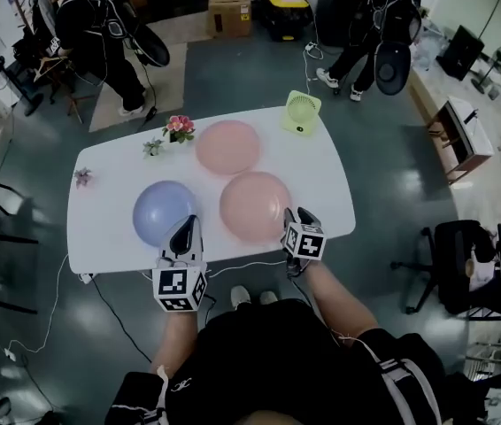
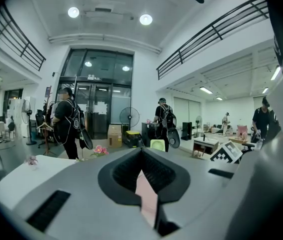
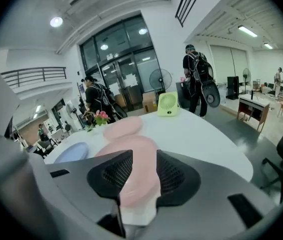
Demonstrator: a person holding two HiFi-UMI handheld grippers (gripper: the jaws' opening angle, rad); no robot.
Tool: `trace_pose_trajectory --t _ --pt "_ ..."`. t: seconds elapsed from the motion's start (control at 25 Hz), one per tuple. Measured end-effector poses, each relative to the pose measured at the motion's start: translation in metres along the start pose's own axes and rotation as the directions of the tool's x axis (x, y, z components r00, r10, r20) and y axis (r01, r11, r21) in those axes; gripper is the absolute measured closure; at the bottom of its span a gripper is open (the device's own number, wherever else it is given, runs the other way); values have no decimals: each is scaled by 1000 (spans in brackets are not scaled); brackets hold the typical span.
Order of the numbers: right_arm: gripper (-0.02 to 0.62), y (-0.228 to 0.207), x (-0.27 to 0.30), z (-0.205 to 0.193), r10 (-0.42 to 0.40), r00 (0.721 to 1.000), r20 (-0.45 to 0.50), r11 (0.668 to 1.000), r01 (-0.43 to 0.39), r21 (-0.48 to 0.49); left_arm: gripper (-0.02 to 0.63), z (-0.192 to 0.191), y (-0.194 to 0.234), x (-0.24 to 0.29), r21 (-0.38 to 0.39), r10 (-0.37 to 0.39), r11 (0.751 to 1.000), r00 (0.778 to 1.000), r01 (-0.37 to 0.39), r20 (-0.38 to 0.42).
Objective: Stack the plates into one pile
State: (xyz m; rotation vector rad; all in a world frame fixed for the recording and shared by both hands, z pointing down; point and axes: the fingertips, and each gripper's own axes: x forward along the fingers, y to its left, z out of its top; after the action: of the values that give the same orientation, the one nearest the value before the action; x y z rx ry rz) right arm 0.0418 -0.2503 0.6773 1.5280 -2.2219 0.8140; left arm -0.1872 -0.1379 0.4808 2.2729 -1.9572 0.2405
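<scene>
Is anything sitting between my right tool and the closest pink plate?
Nothing visible. The right tool hangs at the right edge of the near pink plate, jaws apart, with only bare white table beside that rim. In the right gripper view the plate shows through the gap.

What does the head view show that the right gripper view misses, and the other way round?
Only the head view: the wearer's torso and shoes below the table edge. Only the right gripper view: a ceiling light, a balcony railing and tall glass doors. Both: the white table, the blue plate, the near pink plate, the far pink plate, the green desk fan and the flowers.
</scene>
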Motion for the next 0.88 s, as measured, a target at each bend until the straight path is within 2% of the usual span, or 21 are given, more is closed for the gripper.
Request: trace_pose_trajectory --t 0.32,0.44,0.52,0.6,0.72,0.8,0.88 --pt "446 -1 27 -70 -37 979 -201 998 46 40 595 -22 22 -13 -24 51 998 998 -52 -46" --pt "443 -1 34 -89 -8 969 -248 986 49 160 595 -29 29 -17 -30 66 997 996 -67 -59" --pt "446 -1 39 -96 38 966 -257 960 36 277 595 -31 31 -20 -33 73 997 995 -75 -63" --pt "463 4 44 -101 113 955 -273 909 11 417 595 -33 33 -22 -37 79 996 995 -82 -67" --pt "503 9 49 -108 216 940 -265 775 0 631 595 -37 32 -24 -44 79 996 994 -83 -75" --pt "518 6 48 -108 233 941 -244 706 8 708 595 -39 31 -24 -45 77 996 994 -81 -78" --pt "527 0 45 -105 231 948 -217 660 11 751 595 -40 29 -23 -45 72 996 994 -76 -81"
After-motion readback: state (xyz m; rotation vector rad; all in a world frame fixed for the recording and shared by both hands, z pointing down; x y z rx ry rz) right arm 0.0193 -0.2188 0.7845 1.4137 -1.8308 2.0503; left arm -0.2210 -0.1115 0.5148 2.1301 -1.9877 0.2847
